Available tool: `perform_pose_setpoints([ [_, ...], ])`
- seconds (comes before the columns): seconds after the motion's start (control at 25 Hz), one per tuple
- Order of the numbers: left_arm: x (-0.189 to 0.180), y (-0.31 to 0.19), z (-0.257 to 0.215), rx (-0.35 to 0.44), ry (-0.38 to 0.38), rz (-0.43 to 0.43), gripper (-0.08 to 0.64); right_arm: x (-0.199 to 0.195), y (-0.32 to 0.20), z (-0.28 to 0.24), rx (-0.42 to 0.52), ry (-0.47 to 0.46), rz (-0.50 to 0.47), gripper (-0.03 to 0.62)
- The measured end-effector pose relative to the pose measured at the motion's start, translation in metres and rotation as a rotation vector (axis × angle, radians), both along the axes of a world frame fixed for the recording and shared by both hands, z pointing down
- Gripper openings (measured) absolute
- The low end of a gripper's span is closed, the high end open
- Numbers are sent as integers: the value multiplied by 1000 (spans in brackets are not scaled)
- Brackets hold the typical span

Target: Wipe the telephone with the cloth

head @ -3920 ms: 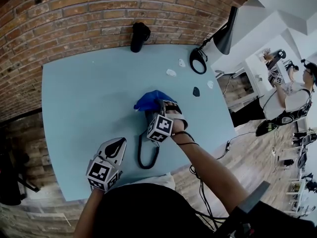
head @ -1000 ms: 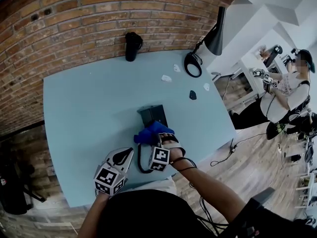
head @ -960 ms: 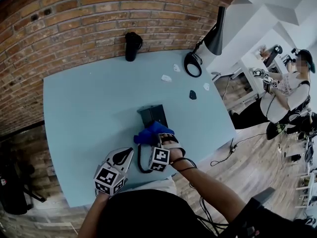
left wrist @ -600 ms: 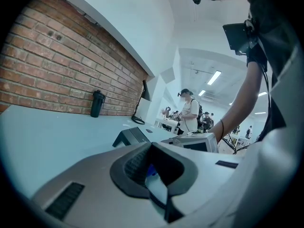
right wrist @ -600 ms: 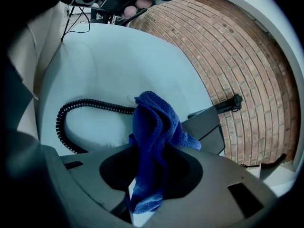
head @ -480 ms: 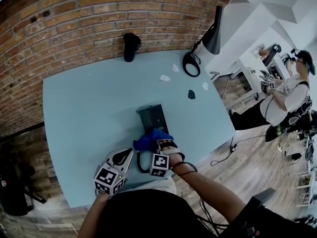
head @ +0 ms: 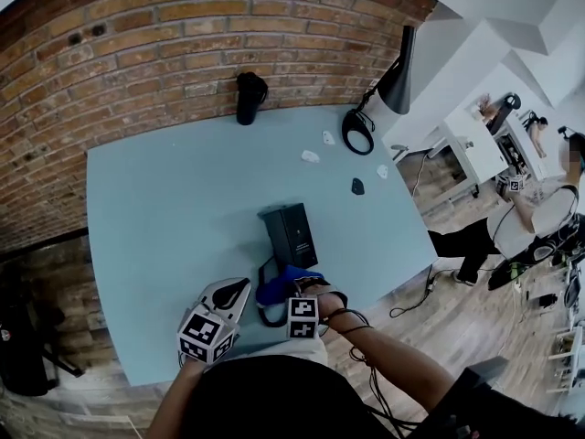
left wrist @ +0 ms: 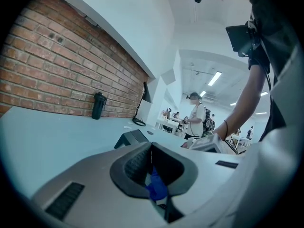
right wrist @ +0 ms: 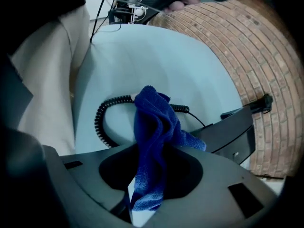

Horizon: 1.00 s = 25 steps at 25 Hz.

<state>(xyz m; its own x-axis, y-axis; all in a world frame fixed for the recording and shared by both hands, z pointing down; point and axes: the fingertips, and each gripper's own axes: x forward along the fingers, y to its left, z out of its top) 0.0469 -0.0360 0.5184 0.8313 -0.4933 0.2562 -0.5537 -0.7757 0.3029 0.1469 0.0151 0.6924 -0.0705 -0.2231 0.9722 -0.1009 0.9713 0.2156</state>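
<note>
Right gripper view: the right gripper (right wrist: 145,184) is clamped on the cloth (right wrist: 154,122). The left gripper (left wrist: 151,151) is closed and empty. The telephone (head: 291,234) stands just beyond; flat, light strokes are advised.

The left hand-held gripper (left wrist: 151,152) sits closed, blue cloth (left wrist: 156,189) seemingly beyond.

Fuzzy blue cloth (right wrist: 153,127), matt black plastic telephone (head: 292,232), smooth matt table (head: 164,218), rough brick wall (head: 137,44).
</note>
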Motion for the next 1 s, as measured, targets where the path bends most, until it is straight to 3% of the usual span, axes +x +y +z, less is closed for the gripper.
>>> perform_pose_setpoints([
  [0.16,-8,-3,-3,6,8,-20,7,-11,5,-36,-289,-162,110,124],
  [0.28,-15,-7,-5,4,21,-47,7,-13,-19,-77,-336,-237,147,126],
  [0.56,-18,-10,-7,4,29,-57,6,-14,-109,-139,-123,-234,136,126],
  [0.8,-22,-12,-5,-5,18,-67,8,-16,-156,-153,81,-192,116,124],
  [1.0,-25,-12,-3,-21,7,-65,7,-21,-181,-161,204,-221,136,125],
])
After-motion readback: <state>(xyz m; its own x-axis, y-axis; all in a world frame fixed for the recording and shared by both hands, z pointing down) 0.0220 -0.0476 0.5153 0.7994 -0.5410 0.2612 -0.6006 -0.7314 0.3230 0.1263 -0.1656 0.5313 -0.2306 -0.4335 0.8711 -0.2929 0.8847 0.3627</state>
